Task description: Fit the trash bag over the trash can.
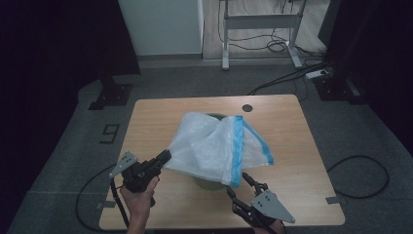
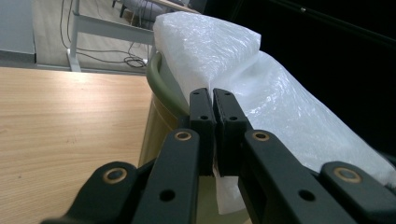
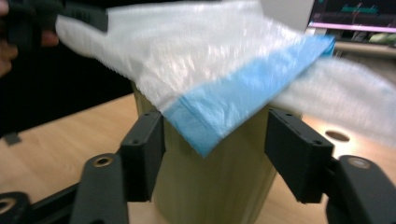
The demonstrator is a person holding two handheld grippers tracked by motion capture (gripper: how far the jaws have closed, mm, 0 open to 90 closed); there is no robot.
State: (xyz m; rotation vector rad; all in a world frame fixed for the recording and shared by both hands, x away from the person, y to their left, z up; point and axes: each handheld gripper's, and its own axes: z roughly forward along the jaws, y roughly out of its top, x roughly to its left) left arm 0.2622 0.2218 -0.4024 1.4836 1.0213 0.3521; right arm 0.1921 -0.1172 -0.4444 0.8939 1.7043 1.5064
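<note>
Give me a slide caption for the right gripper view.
Open right gripper approaches the blue-edged corner of a white plastic bag draped over an olive bin.

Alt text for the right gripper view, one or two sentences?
The open right gripper reaches toward the blue-edged corner of a white plastic bag draped over an olive-green bin on a wooden table.

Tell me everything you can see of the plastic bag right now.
The plastic bag is thin, crinkled, translucent white film with a blue band along its mouth. It lies draped over the olive-green bin on the table. The left gripper pinches its closed end, jaws shut; the right gripper, open, sits by the blue corner.
</note>
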